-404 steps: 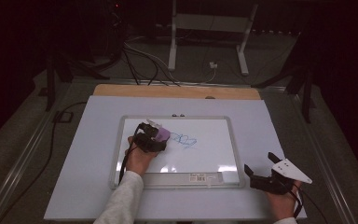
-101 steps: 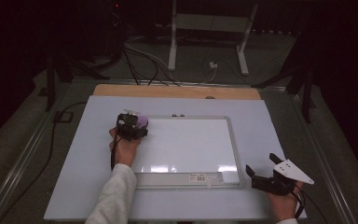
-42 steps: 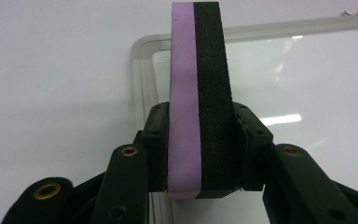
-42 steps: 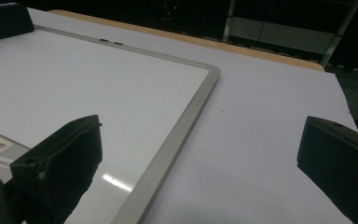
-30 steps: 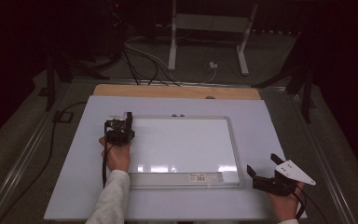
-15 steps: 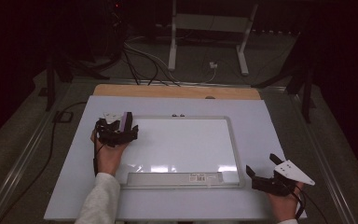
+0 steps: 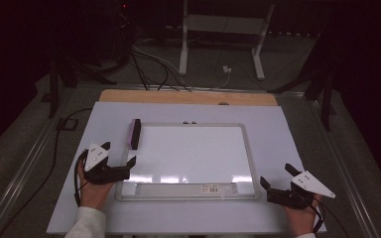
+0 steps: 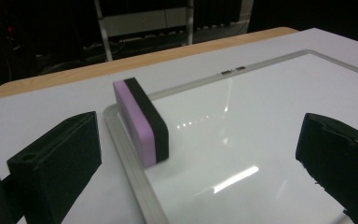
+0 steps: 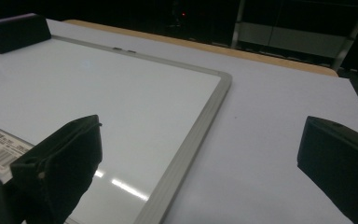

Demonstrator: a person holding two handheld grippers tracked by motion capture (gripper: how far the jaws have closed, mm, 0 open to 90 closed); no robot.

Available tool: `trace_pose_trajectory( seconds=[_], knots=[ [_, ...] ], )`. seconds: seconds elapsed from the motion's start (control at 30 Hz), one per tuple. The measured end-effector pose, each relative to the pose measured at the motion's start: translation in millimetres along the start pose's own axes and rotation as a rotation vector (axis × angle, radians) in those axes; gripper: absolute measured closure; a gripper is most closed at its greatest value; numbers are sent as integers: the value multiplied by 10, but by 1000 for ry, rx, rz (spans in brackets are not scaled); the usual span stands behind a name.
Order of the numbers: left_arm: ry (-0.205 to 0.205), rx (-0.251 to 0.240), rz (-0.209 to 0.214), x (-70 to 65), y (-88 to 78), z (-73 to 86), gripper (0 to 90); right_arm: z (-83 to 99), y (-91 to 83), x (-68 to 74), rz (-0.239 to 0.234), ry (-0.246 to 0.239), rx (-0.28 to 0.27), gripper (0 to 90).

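A white whiteboard (image 7: 193, 153) with a grey frame lies flat in the middle of the table. A purple and black eraser (image 7: 135, 134) rests on edge along the board's left frame, and it is close ahead in the left gripper view (image 8: 142, 122). My left gripper (image 7: 120, 152) sits near the board's lower left corner, back from the eraser. Its jaws have just been opening and stand wide apart with nothing between them (image 8: 198, 158). My right gripper (image 7: 275, 174) hovers open and empty off the board's lower right corner (image 9: 200, 163).
The board rests on a pale sheet (image 7: 287, 134) that covers the table, with a wooden strip (image 7: 188, 97) along the far edge. A barcode label (image 7: 212, 188) marks the board's near tray. Cables (image 7: 149, 59) and stand legs (image 7: 258, 54) lie on the floor beyond.
The left gripper let go of the eraser, left it on the board's left frame, and drew back toward the person with jaws spread. The right gripper kept still.
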State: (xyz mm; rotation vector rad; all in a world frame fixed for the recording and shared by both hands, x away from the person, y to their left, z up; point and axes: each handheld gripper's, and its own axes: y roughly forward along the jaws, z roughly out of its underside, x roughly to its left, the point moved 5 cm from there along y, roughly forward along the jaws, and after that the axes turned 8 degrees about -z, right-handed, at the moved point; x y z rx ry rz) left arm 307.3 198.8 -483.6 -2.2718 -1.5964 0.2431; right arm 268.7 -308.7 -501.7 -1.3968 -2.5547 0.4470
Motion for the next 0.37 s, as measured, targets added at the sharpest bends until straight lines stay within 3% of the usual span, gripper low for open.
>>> trace_pose_trajectory(
  seconds=[0.2, 0.37],
  knots=[
    [4, -39, -26, 29, -189, 94, 10, -17, -25, -13, -2, 13, -15, 3],
    [-14, -53, -42, 87, -232, 96, 10, -24, -45, -20, -1, 14, -21, 3]
  ],
)
